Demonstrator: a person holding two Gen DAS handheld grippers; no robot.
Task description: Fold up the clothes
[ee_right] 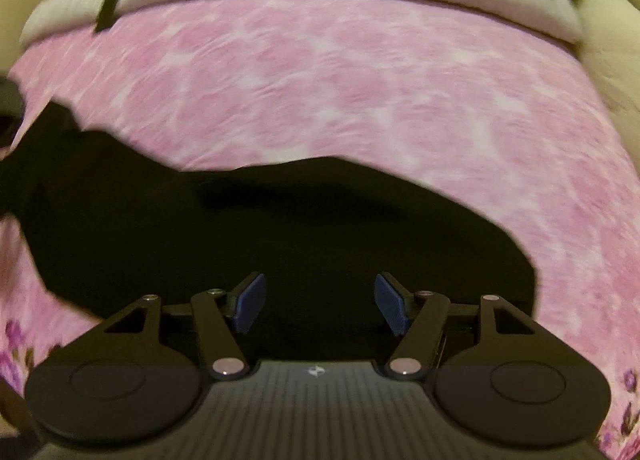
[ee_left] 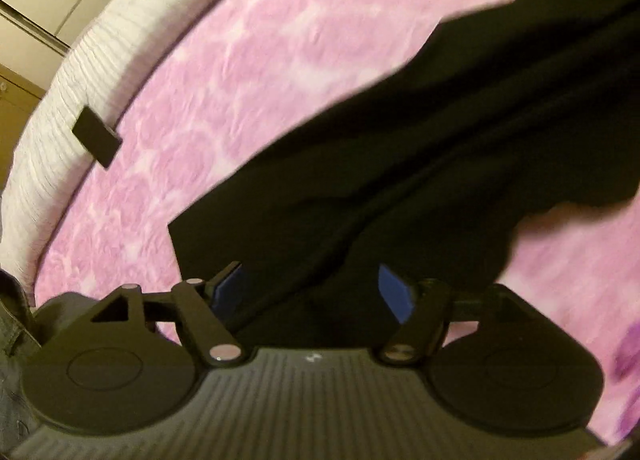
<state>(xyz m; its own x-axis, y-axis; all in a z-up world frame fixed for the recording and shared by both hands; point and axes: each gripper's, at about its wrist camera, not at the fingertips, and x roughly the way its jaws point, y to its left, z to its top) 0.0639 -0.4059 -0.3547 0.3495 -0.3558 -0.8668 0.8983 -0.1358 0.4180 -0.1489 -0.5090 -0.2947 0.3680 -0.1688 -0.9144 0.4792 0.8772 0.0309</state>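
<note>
Black, soft and nearly featureless, the dark fabric garment (ee_left: pixel 420 148) lies rumpled on the pink rose-patterned bedspread (ee_left: pixel 248 60), running forward and to the right from the left gripper (ee_left: pixel 310 288) and spreading across the whole front of the right gripper (ee_right: pixel 316 302). Both tools are released: their blue-padded fingers (ee_right: pixel 250 300) stand apart with cloth under or between them, clamping nothing.

Judged from this, the main risk is a bad pinch. The garment shows almost no visible seams or edges in this light, so either gripper could close on a middle bulge or on several layers at once, and a fold made from there would come out skewed or bunched. Pressing too low could also catch the bedspread along with the cloth and drag it. Both views are smeared, so fast motion may let limp fabric slide. A small flat black rectangular object (ee_left: pixel 97 137) sits well ahead to the left, near the white ribbed bedding (ee_left: pixel 68 72), clear of trouble.
</note>
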